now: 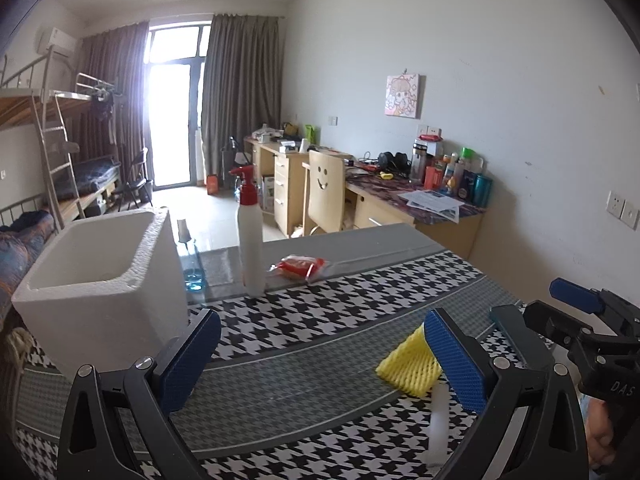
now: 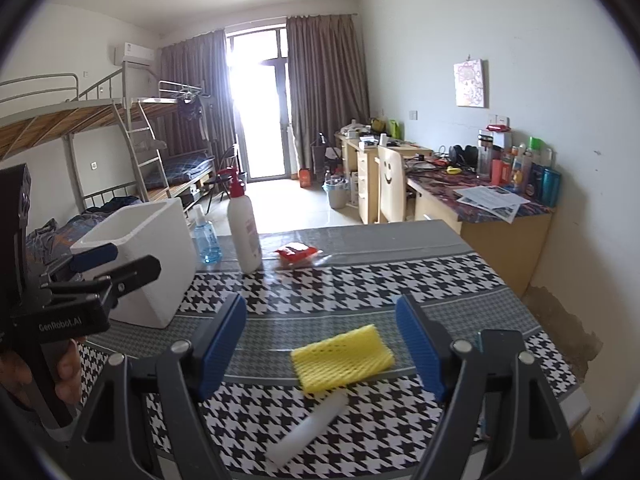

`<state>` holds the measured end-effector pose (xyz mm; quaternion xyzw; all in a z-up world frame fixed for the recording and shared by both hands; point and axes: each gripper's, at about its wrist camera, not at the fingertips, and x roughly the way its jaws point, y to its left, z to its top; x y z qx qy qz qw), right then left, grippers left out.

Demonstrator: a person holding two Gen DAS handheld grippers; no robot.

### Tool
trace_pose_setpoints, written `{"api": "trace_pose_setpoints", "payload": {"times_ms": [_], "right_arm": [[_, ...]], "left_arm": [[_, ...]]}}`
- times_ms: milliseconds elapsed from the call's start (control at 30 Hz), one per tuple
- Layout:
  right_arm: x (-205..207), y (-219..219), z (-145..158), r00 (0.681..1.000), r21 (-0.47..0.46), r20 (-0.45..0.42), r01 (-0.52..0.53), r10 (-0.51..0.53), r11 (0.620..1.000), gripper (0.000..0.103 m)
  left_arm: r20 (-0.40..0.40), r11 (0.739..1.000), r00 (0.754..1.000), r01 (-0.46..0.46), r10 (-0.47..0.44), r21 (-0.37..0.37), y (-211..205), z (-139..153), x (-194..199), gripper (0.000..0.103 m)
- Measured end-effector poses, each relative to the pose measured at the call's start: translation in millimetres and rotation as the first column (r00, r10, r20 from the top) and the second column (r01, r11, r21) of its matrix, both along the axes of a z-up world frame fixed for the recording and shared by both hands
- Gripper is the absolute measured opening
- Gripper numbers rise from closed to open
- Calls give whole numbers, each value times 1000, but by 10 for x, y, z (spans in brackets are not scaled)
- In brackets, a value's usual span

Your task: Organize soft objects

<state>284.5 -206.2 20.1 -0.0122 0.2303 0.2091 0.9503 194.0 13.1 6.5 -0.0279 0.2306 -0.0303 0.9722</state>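
Both jaws spread and empty, the right gripper (image 2: 320,348) hovers over a yellow foam net (image 2: 342,358) on the table (image 2: 460,280); the left gripper (image 1: 320,356) waits. The white foam box (image 2: 148,256) at ten o'clock looks empty: sorting appears barely begun.

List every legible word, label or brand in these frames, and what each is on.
"GenRobot.AI": body of the left tongs.
"DAS": body of the right tongs.
White spray bottle label: blurred.
Red packet, desk papers, desk bottles: too small.
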Motion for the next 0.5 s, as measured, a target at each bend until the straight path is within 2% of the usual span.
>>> {"api": "trace_pose_setpoints", "payload": {"times_ms": [500], "right_arm": [[-39, -279, -84, 999, 14, -5, 39, -39, 999, 81]], "left_arm": [[-11, 999, 999, 52, -51, 6, -295, -143, -84, 102]]}}
